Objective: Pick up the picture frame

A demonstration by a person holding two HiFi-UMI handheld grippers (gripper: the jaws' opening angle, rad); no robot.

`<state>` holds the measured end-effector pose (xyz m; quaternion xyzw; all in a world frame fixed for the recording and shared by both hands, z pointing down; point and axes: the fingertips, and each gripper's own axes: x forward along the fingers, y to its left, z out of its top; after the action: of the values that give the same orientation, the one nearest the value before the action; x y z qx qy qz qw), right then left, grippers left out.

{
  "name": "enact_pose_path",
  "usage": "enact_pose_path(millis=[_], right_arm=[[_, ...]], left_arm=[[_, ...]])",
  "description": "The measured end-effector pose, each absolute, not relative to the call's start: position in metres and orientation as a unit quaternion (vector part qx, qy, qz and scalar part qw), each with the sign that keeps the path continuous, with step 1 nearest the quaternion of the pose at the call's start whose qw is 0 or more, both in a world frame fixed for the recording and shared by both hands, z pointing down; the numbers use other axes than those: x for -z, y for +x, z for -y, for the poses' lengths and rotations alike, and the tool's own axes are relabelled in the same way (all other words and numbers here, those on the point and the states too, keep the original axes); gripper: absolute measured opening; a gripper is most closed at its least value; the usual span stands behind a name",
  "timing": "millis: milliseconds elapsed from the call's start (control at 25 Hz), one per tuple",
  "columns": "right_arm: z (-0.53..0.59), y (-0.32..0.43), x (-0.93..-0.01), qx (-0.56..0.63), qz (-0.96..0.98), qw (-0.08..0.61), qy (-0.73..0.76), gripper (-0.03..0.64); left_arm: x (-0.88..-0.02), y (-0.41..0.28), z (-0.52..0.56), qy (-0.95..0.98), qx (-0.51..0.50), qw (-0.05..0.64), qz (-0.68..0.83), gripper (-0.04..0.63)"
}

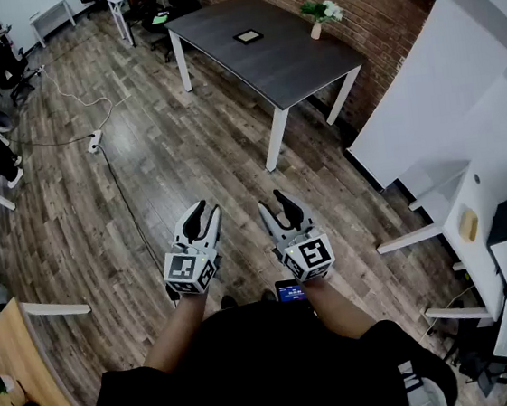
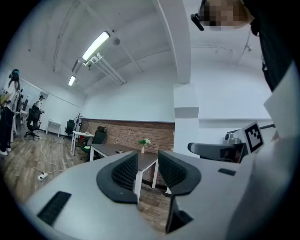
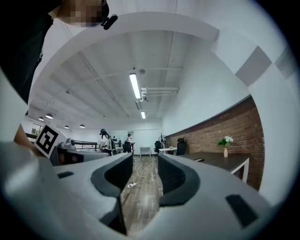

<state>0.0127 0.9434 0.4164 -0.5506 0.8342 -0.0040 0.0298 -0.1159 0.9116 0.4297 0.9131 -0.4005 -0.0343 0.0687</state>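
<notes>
The picture frame [image 1: 248, 36] is small and dark and lies flat on the dark grey table [image 1: 292, 66] far ahead, next to a vase of flowers [image 1: 316, 26]. My left gripper [image 1: 203, 212] and right gripper [image 1: 275, 204] are side by side over the wooden floor, well short of the table, both level. Each is open with nothing between its jaws. From the left gripper view [image 2: 147, 171] the frame [image 2: 120, 152] is a tiny dark shape on the tabletop. The right gripper view [image 3: 145, 176] has the frame [image 3: 199, 160] and vase [image 3: 225, 151] off to the right.
A power strip [image 1: 94, 141] with a trailing cable lies on the floor at the left. White desks and office chairs [image 1: 145, 5] stand behind the table, a brick wall [image 1: 368, 11] beyond it. White furniture [image 1: 474, 218] is at the right, a wooden desk [image 1: 18, 370] at lower left.
</notes>
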Motion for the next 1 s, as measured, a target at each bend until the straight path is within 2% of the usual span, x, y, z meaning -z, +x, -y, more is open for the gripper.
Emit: enact_pose_path(millis=[240,1000], right_arm=[[-0.942,0.018,-0.417,0.005,-0.838,0.032,-0.545,0.170],[-0.952,0.082,-0.427,0.031,-0.852,0.071,-0.519,0.172]], left_arm=[[-0.425,-0.119,-0.907,0.904,0.036,0.055,0.421,0.149],[-0.435,-0.084,-0.920,0.896,0.029,0.063,0.440,0.149]])
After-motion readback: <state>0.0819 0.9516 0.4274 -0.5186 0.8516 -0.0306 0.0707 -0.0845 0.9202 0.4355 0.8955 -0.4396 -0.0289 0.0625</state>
